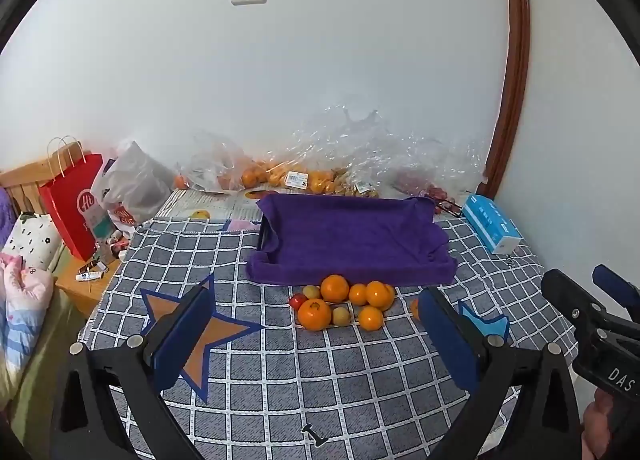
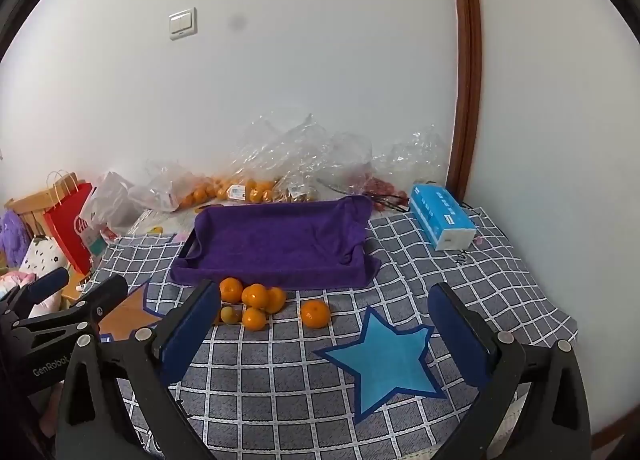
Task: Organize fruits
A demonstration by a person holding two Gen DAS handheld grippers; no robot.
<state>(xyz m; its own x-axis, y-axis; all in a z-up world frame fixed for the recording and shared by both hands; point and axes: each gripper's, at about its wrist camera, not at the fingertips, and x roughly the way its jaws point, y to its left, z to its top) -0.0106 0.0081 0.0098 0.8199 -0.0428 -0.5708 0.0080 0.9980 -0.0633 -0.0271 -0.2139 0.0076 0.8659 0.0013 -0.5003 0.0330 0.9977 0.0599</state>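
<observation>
A tray lined with a purple towel (image 1: 352, 240) (image 2: 276, 240) sits on the checked cloth, with nothing in it. A cluster of oranges (image 1: 335, 289) (image 2: 256, 296), two small yellowish fruits (image 1: 341, 316) and one small red fruit (image 1: 297, 301) lies just in front of it. One orange (image 2: 315, 313) lies apart to the right. My left gripper (image 1: 316, 340) is open and empty, hovering in front of the cluster. My right gripper (image 2: 324, 332) is open and empty, near the lone orange; its left finger (image 2: 188, 332) hides part of the cluster.
Clear plastic bags of oranges (image 1: 280, 176) (image 2: 240, 188) and red fruit (image 1: 424, 184) lie against the back wall. A blue tissue box (image 1: 492, 228) (image 2: 442, 220) stands at the right. A red paper bag (image 1: 76, 208) and clutter sit off the table's left edge.
</observation>
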